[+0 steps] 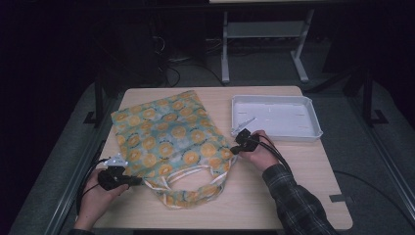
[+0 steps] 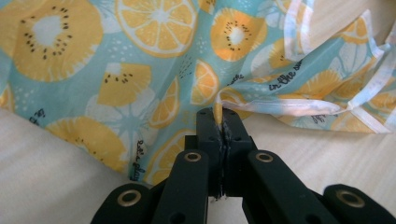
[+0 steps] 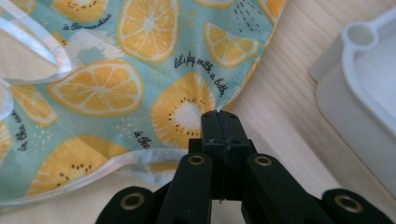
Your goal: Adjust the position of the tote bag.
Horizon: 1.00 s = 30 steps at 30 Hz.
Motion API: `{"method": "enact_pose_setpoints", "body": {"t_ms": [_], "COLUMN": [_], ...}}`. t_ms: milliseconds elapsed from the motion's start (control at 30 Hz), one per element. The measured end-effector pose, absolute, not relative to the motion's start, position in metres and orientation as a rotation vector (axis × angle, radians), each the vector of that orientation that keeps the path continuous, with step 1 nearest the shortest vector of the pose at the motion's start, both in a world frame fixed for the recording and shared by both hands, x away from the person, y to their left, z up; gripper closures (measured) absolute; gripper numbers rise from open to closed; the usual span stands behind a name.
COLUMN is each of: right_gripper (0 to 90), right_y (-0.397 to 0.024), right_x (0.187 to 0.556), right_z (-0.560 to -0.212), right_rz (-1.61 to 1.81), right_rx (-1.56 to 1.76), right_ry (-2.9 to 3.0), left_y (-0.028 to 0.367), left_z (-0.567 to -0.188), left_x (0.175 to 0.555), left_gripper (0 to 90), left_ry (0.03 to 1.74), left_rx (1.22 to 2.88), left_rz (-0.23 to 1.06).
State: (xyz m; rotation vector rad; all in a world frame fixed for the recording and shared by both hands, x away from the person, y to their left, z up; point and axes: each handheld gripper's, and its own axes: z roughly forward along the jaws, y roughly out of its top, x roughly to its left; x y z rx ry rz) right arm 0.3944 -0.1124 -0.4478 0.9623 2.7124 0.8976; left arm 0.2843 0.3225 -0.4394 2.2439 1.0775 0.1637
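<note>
Nearest the person, the left hand [image 1: 95,196] holds the left tool [image 1: 133,180] at the near left of the counter [image 1: 274,196], its jaws pressed together on a fold of the fruit-print bag [image 1: 169,142]; in the left gripper view the left tool [image 2: 219,116] pinches the bag [image 2: 140,70] right at its edge, a thin ridge of fabric rising between the two black jaws. Beside that spot the bag's pale-trimmed handles [image 1: 188,174] loop loosely over the wood near the bag's open end. A little farther in, the right hand [image 1: 262,155], with a plaid sleeve [image 1: 293,200] behind it, holds the right tool [image 1: 234,149] against the bag's right edge; in the right gripper view the right tool [image 3: 219,115] is clamped on the bag [image 3: 116,70] at its border, the jaws meeting with cloth between them. The bag lies flat across the middle and left of the counter, teal with orange and kiwi slices. Just beyond the right hand sits a white tray [image 1: 313,131], near the bag but apart from it, and its corner [image 3: 359,84] shows in the right gripper view. Past the counter's far edge, a grey frame [image 1: 264,32] stands on the dark floor.
</note>
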Motion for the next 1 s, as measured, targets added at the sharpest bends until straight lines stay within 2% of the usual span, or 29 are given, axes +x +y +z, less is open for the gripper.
{"method": "enact_pose_setpoints", "body": {"t_ms": [567,1000], "right_gripper": [90.0,90.0], "right_y": [-0.133,-0.132], "right_x": [0.351,0.312], "right_z": [-0.443,-0.446], "right_rz": [0.924,0.944], "right_rx": [0.947,0.871], "right_ry": [2.765,2.837], "left_y": [0.324,0.335], "left_z": [-0.439,-0.438], "left_x": [0.291,0.277], "left_gripper": [88.5,88.3], "left_ry": [1.062,1.076], "left_rx": [2.208,2.177], "left_rz": [0.170,0.155]}}
